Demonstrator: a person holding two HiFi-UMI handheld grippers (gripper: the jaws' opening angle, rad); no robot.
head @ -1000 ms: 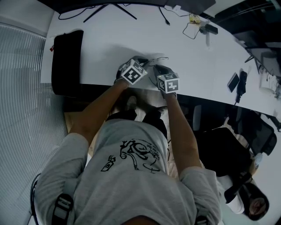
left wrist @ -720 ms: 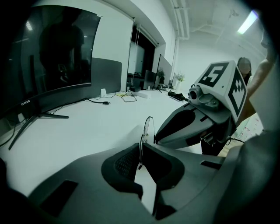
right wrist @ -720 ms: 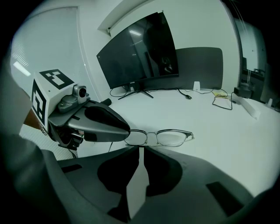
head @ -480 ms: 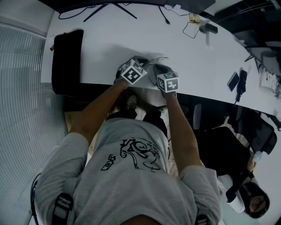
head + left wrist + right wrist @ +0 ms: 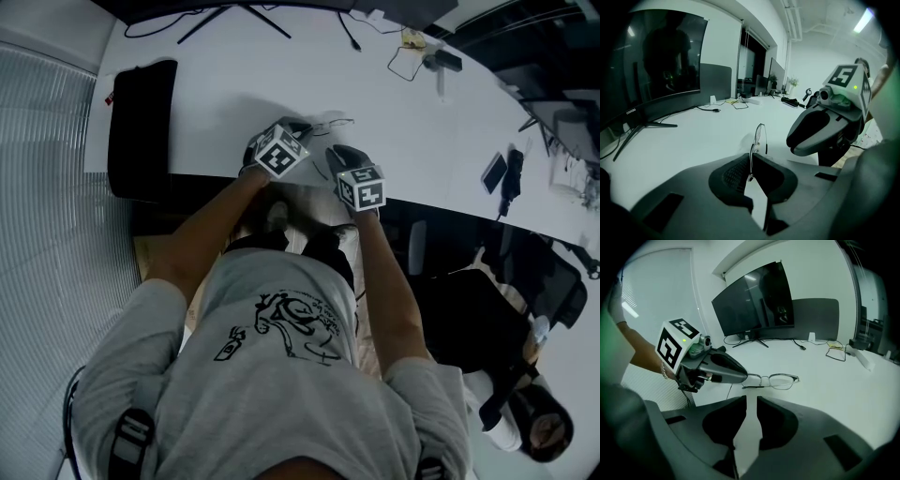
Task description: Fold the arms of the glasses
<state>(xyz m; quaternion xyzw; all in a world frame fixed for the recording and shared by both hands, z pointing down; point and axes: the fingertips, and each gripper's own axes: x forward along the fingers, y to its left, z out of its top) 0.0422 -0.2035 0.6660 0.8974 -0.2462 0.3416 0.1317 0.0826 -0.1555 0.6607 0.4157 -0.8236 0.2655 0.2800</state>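
**Left gripper view: glasses (image 5: 758, 135) pinched, right gripper (image 5: 802, 143) opening**

The white table (image 5: 234, 75) fills the upper part of the head view. At its far edge stands a dark curved monitor (image 5: 754, 298) on a splayed foot. The person in a grey printed T-shirt (image 5: 272, 375) reaches both arms over the near edge. A long black bag (image 5: 141, 127) lies on the table's left end, well apart from the grippers.

The left gripper (image 5: 751, 174) has its jaws pressed together on one end of the thin wire frame. The lenses stand upright and edge-on beyond the pads. The right gripper view shows the same frame side-on, with its left end in the left gripper's tips and the lenses stretching right. A thin dark arm runs just below the near lens. Whether the frame touches the tabletop cannot be told.

The right gripper's jaws are opening. A narrow gap of bare table shows between them and nothing is in it. The glasses lie just ahead of them, near the table's front edge.

Small cables (image 5: 408, 64) and a phone (image 5: 494, 172) lie on the table's right part.
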